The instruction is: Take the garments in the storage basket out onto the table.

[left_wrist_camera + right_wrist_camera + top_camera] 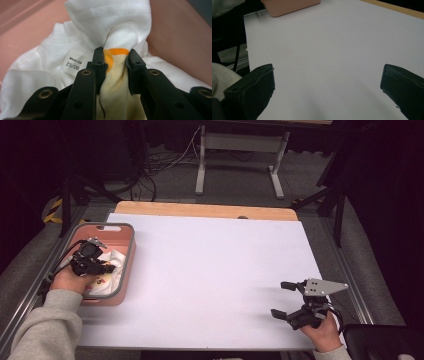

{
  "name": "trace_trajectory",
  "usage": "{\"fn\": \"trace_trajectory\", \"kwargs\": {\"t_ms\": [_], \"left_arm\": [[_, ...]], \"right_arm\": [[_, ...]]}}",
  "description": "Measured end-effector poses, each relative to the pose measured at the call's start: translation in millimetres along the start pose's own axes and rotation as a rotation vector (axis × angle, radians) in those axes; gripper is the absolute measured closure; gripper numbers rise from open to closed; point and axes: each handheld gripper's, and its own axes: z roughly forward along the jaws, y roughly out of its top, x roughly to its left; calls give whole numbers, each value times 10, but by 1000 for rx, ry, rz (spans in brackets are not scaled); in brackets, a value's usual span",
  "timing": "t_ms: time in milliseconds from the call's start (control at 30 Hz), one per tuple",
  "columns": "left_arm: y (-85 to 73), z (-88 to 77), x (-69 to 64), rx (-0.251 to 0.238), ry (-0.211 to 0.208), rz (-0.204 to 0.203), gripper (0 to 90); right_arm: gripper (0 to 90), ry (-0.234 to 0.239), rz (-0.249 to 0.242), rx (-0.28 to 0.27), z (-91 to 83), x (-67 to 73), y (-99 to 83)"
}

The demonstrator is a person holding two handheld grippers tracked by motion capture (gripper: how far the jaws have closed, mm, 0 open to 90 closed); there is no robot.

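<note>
Left gripper (115,62) clamped on a bunched fold of soft, light white T-shirt (50,75) between its jaws; right gripper (287,300) spread apart, holding nothing.

From my high view, the surface (210,270) carries a bin (127,255) at its nine o'clock edge. A crumpled garment (50,62) lies in the bin, a size tag (73,64) on top of it. My left tongs (102,266) sit inside the bin, closed onto a fold of the garment. My right tongs (284,298) rest at about four o'clock, well apart from the bin, jaws spread over bare surface.
</note>
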Motion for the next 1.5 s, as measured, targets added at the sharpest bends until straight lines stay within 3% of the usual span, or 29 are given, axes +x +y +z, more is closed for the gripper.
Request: {"fn": "trace_trajectory", "kwargs": {"t_ms": [333,600,1033,1200,1500], "left_arm": [[-58,-298,50,-179,43,-70,743],[-85,-475,46,-295,42,-83,743],[-144,-678,38,-408,38,-80,743],[-151,-722,17,-430,50,-73,743],[-134,-854,-42,-509,15,-60,743]], "right_arm": [[0,1,-3,-4,-6,6,2],[0,-1,-3,-7,-13,7,5],[0,-2,-6,-24,-30,14,12],[0,4,-5,-33,-35,15,18],[0,0,-7,-31,-28,15,17]]}}
